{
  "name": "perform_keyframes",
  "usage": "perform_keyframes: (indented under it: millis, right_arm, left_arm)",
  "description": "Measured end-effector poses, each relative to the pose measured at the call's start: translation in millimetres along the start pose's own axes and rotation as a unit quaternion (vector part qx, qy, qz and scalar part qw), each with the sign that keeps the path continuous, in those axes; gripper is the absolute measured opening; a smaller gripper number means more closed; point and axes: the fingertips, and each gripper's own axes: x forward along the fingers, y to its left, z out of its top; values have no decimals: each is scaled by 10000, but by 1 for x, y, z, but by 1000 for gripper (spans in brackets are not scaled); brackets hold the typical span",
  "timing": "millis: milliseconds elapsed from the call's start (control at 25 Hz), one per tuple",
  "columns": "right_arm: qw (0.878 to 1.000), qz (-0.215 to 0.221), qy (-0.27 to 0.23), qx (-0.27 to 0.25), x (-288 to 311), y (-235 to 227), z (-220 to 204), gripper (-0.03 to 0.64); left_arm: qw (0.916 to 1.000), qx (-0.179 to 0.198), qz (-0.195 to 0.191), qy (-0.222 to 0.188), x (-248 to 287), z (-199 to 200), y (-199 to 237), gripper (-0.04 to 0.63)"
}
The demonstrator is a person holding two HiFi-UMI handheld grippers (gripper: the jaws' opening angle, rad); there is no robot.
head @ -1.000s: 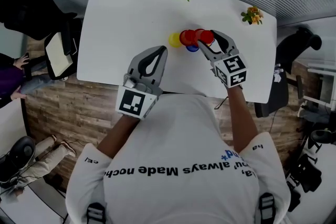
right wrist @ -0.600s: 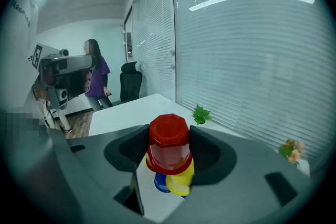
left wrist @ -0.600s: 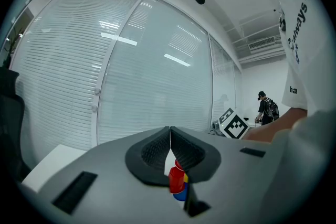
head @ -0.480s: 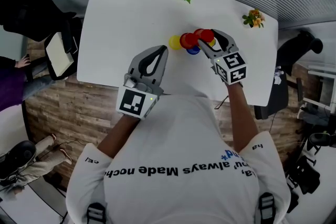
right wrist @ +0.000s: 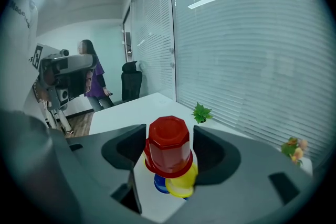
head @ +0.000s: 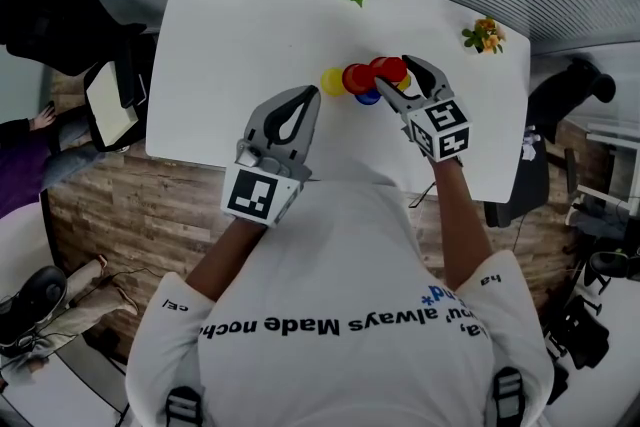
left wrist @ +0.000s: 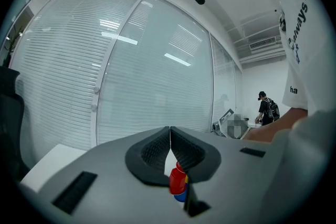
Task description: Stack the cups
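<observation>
The red eight-sided plastic cup stands mouth-down in the cluster of cups toward the far side of the white table, between the jaws of the right gripper. Those jaws have just been opening. They stand wider than a second ago and are spread clear of the cup's sides, while the cup has kept its place. The left gripper has not shifted; its jaws are pressed together with nothing between them.

Below the red cup, a yellow plastic cup and a blue plastic cup peek out. What the red cup actually rests on is covered by its own flared rim. In the head view, a second red cup and another yellow cup sit just left of it, too small to tell whether they touch.
</observation>
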Motion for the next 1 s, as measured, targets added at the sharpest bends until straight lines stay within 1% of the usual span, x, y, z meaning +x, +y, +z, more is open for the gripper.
perform_keyframes:
  millis: [160,280,360,440,560,720,1000]
  right_arm:
    - [9998,-66,-174,-39,-9,1,10,299]
    - [9991,-169,-374,-37,-23,1,20,299]
    - [9982,-239,-542,4,-35,2,27,295]
    - [9968,-293,-737,77,-50,6,36,272]
    - [9947,-310,-967,173,-72,15,46,220]
    - [9920,-354,-1204,100,-96,28,56,170]
    - [9889,-586,-1364,25,-133,38,70,84]
  left_arm:
    - [10000,23,-12,4,0,-1,1,20]
    - [9999,75,-57,119,-1,-5,-1,20]
    - [9999,84,-106,47,2,0,-5,20]
    - [9998,104,-173,-25,4,5,-10,20]
    - [9995,132,-285,-42,6,9,-19,20]
    - [9990,118,-420,-38,10,13,-29,20]
    - [9979,212,-613,-16,20,22,-44,20]
